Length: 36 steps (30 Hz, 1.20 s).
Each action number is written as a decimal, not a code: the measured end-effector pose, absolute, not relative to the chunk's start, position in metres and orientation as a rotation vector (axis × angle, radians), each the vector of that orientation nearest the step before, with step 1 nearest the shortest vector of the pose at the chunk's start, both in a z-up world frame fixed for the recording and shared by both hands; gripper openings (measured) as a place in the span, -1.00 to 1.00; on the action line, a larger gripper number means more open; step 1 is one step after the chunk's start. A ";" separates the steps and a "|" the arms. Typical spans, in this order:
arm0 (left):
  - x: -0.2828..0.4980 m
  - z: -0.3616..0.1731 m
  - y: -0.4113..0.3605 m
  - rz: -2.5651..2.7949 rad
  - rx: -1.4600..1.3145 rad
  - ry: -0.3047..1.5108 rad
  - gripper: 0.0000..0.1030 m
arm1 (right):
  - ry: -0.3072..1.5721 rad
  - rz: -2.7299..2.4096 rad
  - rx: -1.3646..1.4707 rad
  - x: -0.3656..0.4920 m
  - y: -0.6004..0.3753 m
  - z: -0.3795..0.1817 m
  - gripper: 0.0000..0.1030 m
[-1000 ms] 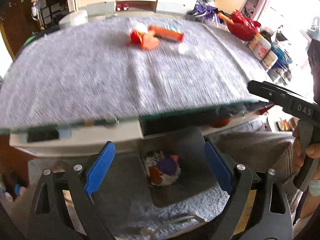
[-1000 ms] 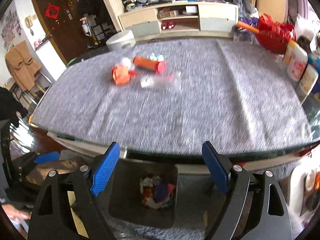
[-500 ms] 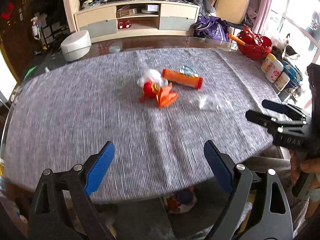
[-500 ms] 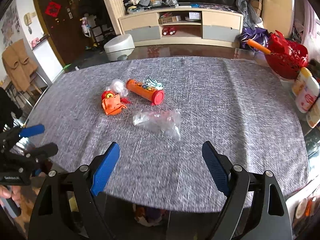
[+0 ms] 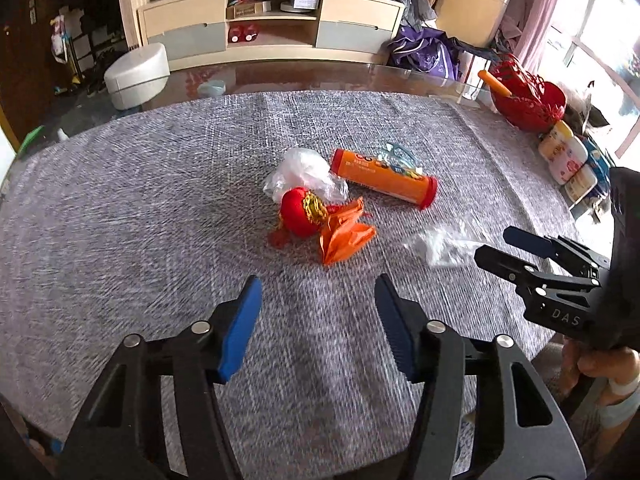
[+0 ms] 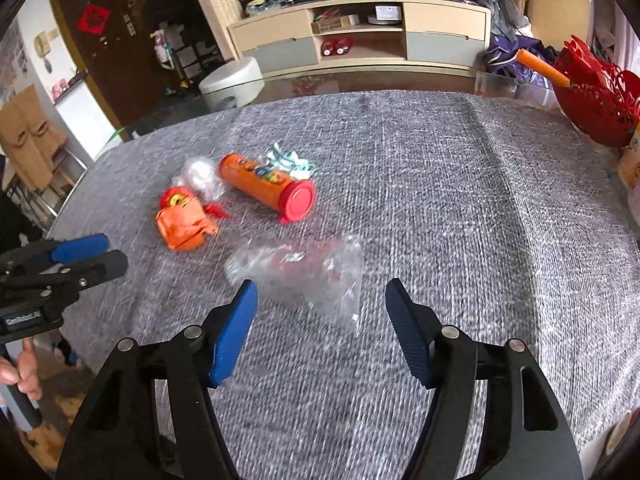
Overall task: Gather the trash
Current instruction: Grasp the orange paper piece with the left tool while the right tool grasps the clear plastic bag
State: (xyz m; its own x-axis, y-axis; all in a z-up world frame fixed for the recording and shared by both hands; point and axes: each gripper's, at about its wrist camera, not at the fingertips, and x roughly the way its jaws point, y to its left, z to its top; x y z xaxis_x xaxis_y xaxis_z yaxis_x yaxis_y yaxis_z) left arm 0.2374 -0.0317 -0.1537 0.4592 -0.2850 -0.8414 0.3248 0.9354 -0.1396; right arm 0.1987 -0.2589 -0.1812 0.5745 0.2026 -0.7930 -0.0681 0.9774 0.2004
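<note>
Trash lies mid-table on the grey cloth: an orange tube with a red cap, a red ball ornament, a crumpled orange wrapper, a white plastic wad and a pale blue wrapper. My left gripper hovers short of the ornament, its jaws closing with nothing between them. My right gripper is closing too; the clear plastic bag lies just ahead, its near corner between the tips, untouched.
A red basket and several bottles stand at the table's right edge. Beyond the far glass rim are a white round stool and a low cabinet. A hand holds the right gripper's handle.
Both grippers have moved forward from the table's near edge, above the floor bin, to over the cloth near the trash. The bin has left view. Both pairs of jaws have narrowed.
</note>
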 end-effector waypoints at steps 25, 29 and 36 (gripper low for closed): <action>0.276 -0.180 -0.070 -0.464 0.112 1.014 -0.74 | 0.928 0.220 0.123 0.209 -0.246 -0.184 -0.51; 0.269 -0.174 -0.069 -0.455 0.121 1.003 -0.85 | 0.919 0.216 0.136 0.202 -0.251 -0.180 -0.51; 0.241 -0.147 -0.058 -0.442 0.137 0.958 -0.89 | 0.886 0.219 0.145 0.186 -0.255 -0.164 -0.51</action>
State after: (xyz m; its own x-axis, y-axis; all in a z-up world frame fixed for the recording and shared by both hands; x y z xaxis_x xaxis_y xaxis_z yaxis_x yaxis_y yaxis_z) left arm 0.2411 -0.0583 -0.1466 0.4939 -0.3039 -0.8147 0.4230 0.9026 -0.0802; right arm 0.1860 -0.2549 -0.1637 0.6123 0.2487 -0.7505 -0.1289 0.9679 0.2156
